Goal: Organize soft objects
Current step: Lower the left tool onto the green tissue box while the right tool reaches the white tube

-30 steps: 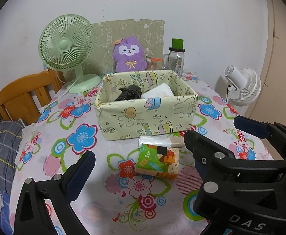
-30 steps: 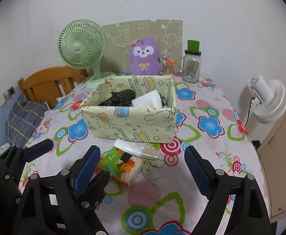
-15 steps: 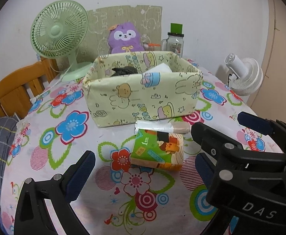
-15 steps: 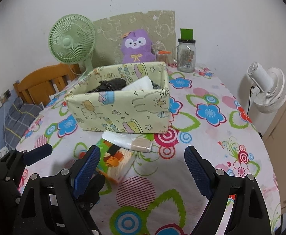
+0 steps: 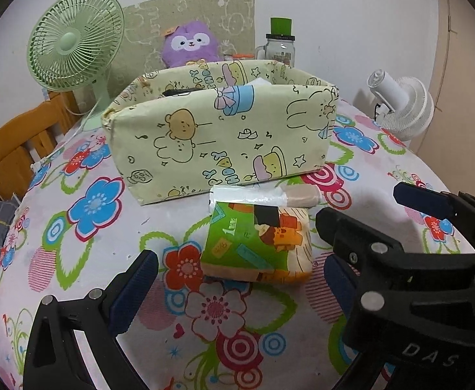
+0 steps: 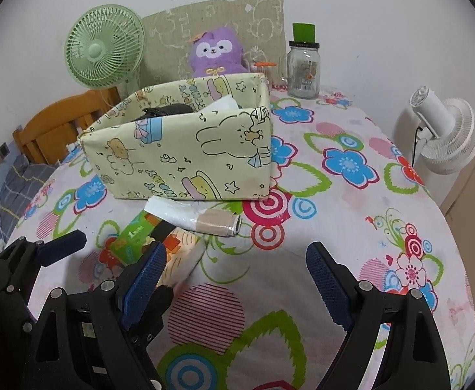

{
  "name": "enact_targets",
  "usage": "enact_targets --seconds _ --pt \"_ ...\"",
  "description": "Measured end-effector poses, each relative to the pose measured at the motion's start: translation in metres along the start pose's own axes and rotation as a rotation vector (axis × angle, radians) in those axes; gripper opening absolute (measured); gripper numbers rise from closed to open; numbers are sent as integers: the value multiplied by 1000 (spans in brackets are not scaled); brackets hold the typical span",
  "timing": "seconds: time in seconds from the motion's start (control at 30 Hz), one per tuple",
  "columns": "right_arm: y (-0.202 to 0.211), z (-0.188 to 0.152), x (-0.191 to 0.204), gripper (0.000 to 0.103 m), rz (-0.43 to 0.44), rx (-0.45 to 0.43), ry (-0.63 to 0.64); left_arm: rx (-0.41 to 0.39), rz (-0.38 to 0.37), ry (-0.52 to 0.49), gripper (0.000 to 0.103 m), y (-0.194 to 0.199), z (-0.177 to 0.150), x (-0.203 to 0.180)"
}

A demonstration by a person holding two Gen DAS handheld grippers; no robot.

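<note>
Both grippers lowered toward the bench [image 5: 84, 279] since a second ago. Tissue pack [image 5: 259, 243] at frame centre, before the fabric box [image 5: 218, 149], now larger and nearer. Left gripper [image 5: 237, 289] and right gripper [image 6: 234, 279] fingers spread, empty. Likely nearing a pickup.
</note>
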State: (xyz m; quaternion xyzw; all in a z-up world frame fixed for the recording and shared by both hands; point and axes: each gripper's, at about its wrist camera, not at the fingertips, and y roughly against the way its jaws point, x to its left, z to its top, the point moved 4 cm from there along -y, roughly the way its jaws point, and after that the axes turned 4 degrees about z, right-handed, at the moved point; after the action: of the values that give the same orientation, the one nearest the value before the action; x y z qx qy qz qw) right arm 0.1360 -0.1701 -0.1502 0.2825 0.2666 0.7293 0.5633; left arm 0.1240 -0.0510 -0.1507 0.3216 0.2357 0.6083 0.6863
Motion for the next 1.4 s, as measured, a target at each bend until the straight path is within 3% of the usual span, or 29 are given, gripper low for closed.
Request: enact_targets --seconds 0.53,0.63,0.83,1.1,1.4 --pt "-19 6 -8 90 8 38 -27 36 -37 16 103 -23 10 -5" --pt "-21 6 -9 90 10 43 -26 48 -36 12 99 -26 10 -7" --pt "-23 6 -9 90 9 52 -23 76 -35 4 75 -30 9 -8" --pt "-22 5 -1 90 4 55 -11 67 -55 7 74 -26 9 -7" --pt "-22 8 16 90 3 55 6 48 -21 6 74 -16 6 8"
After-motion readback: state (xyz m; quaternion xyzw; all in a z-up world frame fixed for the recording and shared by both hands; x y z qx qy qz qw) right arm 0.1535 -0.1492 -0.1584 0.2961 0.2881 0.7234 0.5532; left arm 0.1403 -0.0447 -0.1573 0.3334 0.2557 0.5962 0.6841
